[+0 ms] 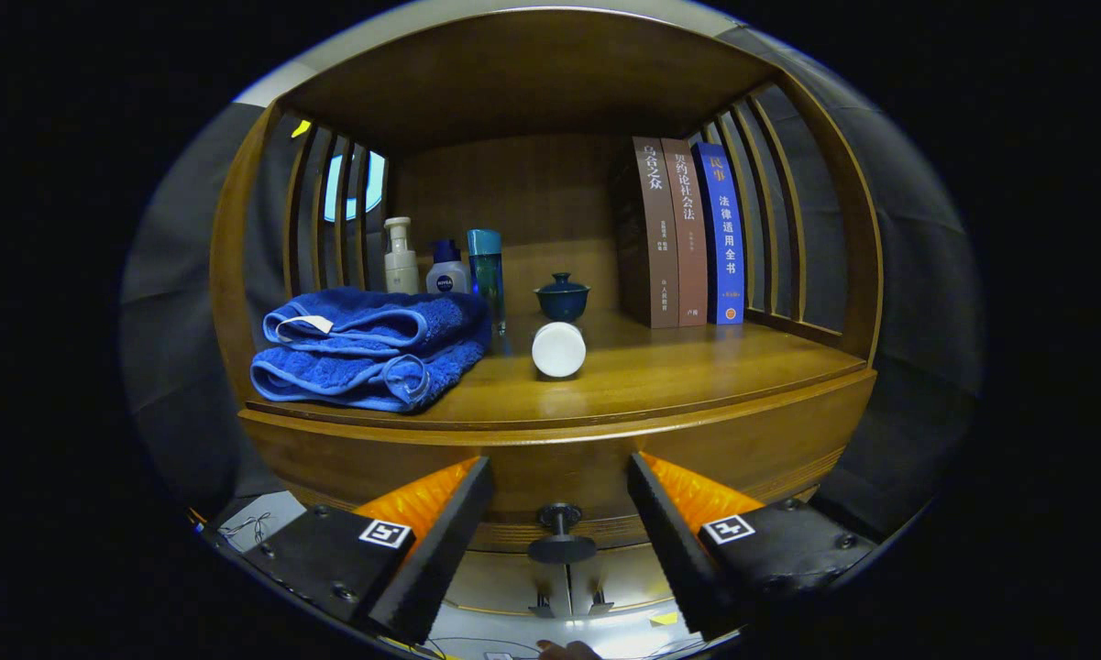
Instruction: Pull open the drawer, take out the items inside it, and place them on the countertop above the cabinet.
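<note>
Level with the wooden cabinet drawer front, gripper points straight ahead, fingers spread wide, holding nothing; small dark round drawer knob sits between them, untouched.

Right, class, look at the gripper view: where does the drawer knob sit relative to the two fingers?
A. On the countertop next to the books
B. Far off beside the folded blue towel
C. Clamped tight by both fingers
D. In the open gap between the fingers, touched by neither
D: the drawer knob stands in the gap of the open gripper, with clear space to each finger, below the countertop.
</note>
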